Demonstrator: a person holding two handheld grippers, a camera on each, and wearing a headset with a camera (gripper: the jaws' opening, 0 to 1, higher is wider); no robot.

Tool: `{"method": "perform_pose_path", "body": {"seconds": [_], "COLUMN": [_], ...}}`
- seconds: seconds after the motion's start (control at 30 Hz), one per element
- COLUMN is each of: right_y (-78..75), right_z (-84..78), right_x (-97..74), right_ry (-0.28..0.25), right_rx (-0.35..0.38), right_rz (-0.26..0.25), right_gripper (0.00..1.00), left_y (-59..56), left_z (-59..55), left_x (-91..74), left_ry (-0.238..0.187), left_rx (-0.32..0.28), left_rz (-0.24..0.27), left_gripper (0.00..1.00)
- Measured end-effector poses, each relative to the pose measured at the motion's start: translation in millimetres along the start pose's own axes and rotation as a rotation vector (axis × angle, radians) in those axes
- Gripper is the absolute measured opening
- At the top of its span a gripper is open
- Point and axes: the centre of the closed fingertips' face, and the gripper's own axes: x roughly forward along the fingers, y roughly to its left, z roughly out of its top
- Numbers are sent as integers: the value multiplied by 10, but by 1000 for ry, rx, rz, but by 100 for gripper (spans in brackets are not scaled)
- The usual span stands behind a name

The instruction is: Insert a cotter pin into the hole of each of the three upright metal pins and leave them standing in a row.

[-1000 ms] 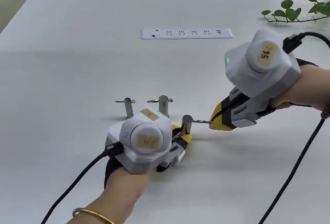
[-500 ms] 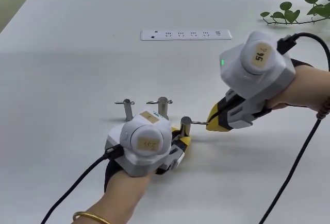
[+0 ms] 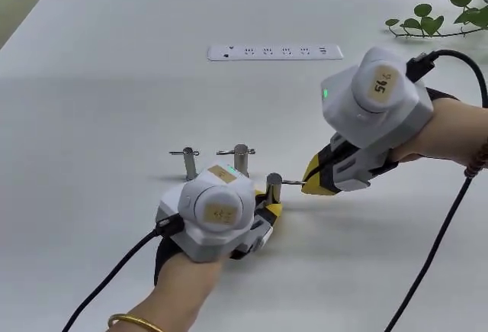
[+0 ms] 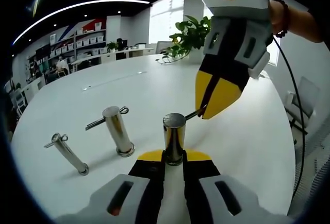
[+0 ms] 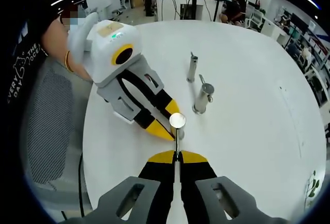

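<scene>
Clamping the short upright steel pin (image 4: pixel 174 128) near its base, the left gripper (image 4: pixel 174 158) has its fingers (image 4: pixel 150 157) closed tight. The right gripper (image 5: pixel 177 157) fingers (image 5: pixel 161 157) pinch a thin wire cotter pin (image 5: pixel 177 140), its tip at that pin's head. A second steel pin (image 4: pixel 117 130) and a third steel pin (image 4: pixel 69 153), both already cottered, stand just beside on the white surface (image 3: pixel 114 103). A white power strip (image 3: pixel 274 52) lies well apart.

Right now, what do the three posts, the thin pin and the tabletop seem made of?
The gripped post, the middle post and the far post look like polished steel: silvery, with bright streaks down their sides. The thin pin looks like grey metal wire, too fine to judge further. The tabletop is white, smooth, faintly glossy: perhaps laminate or painted board.
</scene>
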Motion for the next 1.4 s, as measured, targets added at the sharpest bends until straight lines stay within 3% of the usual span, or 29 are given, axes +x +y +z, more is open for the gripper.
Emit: {"method": "perform_pose_path", "body": {"seconds": [0.37, 0.7, 0.9, 1.07, 1.23, 1.4], "right_y": [-11, -27, -36, -30, -63, -49], "right_z": [-17, 87, 166, 208, 173, 146], "right_x": [60, 101, 91, 30, -14, -28], "right_ry": [-15, -47, -89, -96, -77, -69], "right_rx": [19, 3, 54, 57, 40, 51], "right_rz": [1, -12, -22, -29, -58, -54], "right_gripper": [0, 0, 2, 8, 4, 1], "left_y": [-8, -6, -8, -2, 1, 0], "left_z": [-5, -7, -9, -7, -6, -7], "left_x": [12, 16, 12, 15, 19, 22], "left_ry": [6, 8, 8, 8, 6, 5], "left_rx": [1, -15, -24, -39, -47, -49], "left_rz": [2, 8, 14, 19, 31, 45], "left_gripper": [10, 10, 10, 10, 10, 10]}}
